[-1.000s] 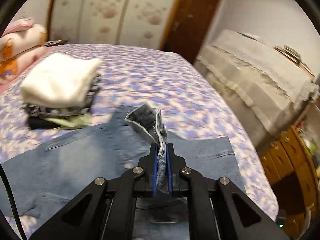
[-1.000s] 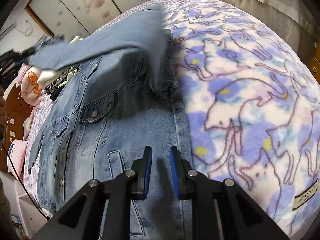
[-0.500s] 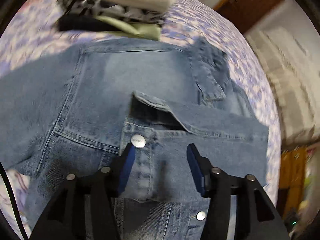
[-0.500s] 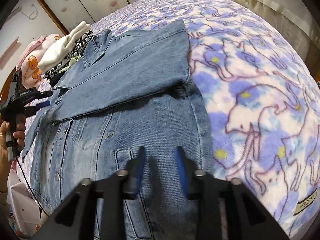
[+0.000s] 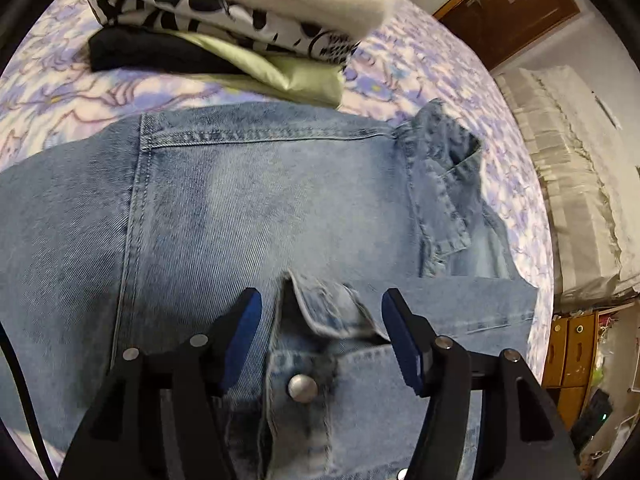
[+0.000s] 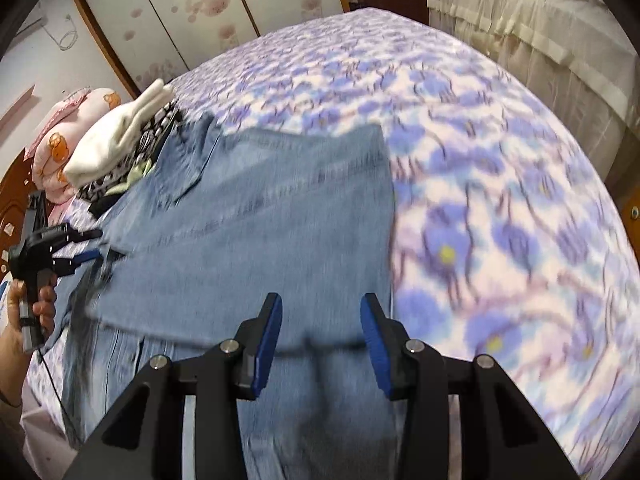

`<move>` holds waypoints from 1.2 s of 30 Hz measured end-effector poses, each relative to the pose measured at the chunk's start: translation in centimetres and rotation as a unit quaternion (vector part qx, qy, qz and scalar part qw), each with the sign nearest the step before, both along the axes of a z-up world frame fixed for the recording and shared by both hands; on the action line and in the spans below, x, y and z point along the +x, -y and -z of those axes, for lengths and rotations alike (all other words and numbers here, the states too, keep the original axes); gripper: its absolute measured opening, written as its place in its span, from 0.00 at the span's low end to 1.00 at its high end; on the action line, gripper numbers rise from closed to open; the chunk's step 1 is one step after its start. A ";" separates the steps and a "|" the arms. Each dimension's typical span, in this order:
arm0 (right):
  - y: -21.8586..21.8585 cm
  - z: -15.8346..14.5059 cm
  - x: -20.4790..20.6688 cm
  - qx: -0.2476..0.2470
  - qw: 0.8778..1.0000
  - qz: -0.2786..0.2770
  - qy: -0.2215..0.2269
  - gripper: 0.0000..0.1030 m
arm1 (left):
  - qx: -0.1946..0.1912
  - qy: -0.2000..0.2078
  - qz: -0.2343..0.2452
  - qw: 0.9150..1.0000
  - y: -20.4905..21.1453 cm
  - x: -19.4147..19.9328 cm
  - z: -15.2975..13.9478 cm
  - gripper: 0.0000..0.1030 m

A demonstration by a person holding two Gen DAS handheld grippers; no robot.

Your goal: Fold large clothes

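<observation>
A light blue denim jacket [image 5: 248, 208] lies spread on the bed, with one sleeve folded across its body [image 6: 280, 216]. My left gripper [image 5: 320, 320] is open and empty, low over the folded cuff and its metal button [image 5: 303, 388]. It also shows in the right wrist view [image 6: 90, 245] at the jacket's left edge. My right gripper [image 6: 320, 324] is open and empty, just above the jacket's near right part. That view is motion blurred.
The bed has a purple and white patterned blanket [image 6: 500, 208]. A stack of folded clothes [image 5: 240, 20] with a white top piece lies just beyond the jacket. A pink pillow [image 6: 64, 136] lies behind it. A covered sofa [image 5: 580, 184] and a wooden door [image 5: 508, 8] stand at right.
My left gripper let go of the sleeve cuff, laid it across the jacket, and opened wide. My right gripper opened wider and pulled back and up from the denim.
</observation>
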State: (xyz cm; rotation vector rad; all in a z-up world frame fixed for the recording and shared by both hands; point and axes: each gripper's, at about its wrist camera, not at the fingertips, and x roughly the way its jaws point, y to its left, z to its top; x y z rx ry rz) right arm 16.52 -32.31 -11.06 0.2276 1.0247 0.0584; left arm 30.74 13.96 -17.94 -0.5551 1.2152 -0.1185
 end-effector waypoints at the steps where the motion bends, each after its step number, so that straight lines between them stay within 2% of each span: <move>1: 0.2 0.1 1.0 0.001 1.000 0.005 -0.001 0.40 | -0.008 -0.004 0.002 1.000 -0.1 0.3 0.4 0.59; 4: 1.6 0.8 3.8 0.000 1.000 0.028 -0.009 0.40 | -0.011 -0.017 0.023 1.000 0.2 0.5 1.7 0.58; 9: 3.5 2.6 7.8 -0.006 0.998 0.053 -0.027 0.40 | 0.038 -0.008 0.094 0.995 2.7 -0.5 2.2 0.49; 12: 5.1 4.2 10.4 0.005 0.996 0.072 -0.047 0.40 | 0.099 0.000 0.122 0.988 4.2 -0.9 1.9 0.38; 16: 6.4 5.9 12.9 0.047 0.994 0.078 -0.062 0.40 | 0.114 0.018 0.125 0.985 5.0 -1.0 0.7 0.25; 20: 5.9 5.9 13.6 0.049 0.995 0.067 -0.048 0.40 | 0.166 0.066 0.149 0.973 7.1 -1.5 -1.7 0.24; 21: 5.6 5.9 13.5 0.048 0.996 0.061 -0.045 0.33 | 0.178 0.077 0.153 0.969 7.7 -1.5 -2.3 0.24; 22: 5.3 5.7 13.5 0.044 0.997 0.049 -0.041 0.13 | 0.182 0.080 0.153 0.968 8.0 -1.4 -2.5 0.24; 25: 4.8 4.6 12.8 0.010 0.999 0.043 -0.015 0.08 | 0.189 0.095 0.141 0.967 8.0 -0.7 -3.5 0.24; 27: 5.2 3.5 12.2 0.008 0.998 0.058 0.012 0.07 | 0.181 0.111 0.130 0.969 7.6 -0.2 -3.9 0.24; 29: 5.6 3.7 12.1 0.003 0.997 0.072 0.016 0.07 | 0.186 0.110 0.125 0.968 7.5 0.2 -3.2 0.24; 32: 4.9 5.5 12.6 -0.026 0.998 0.060 -0.018 0.08 | 0.223 0.061 0.141 0.963 7.9 0.7 0.5 0.24; 35: 5.3 4.6 12.3 -0.015 0.997 0.075 -0.026 0.12 | 0.209 0.057 0.124 0.968 7.2 0.6 0.8 0.28; 36: 5.6 4.1 12.0 -0.007 0.996 0.080 -0.027 0.14 | 0.197 0.047 0.116 0.972 6.8 0.5 0.4 0.35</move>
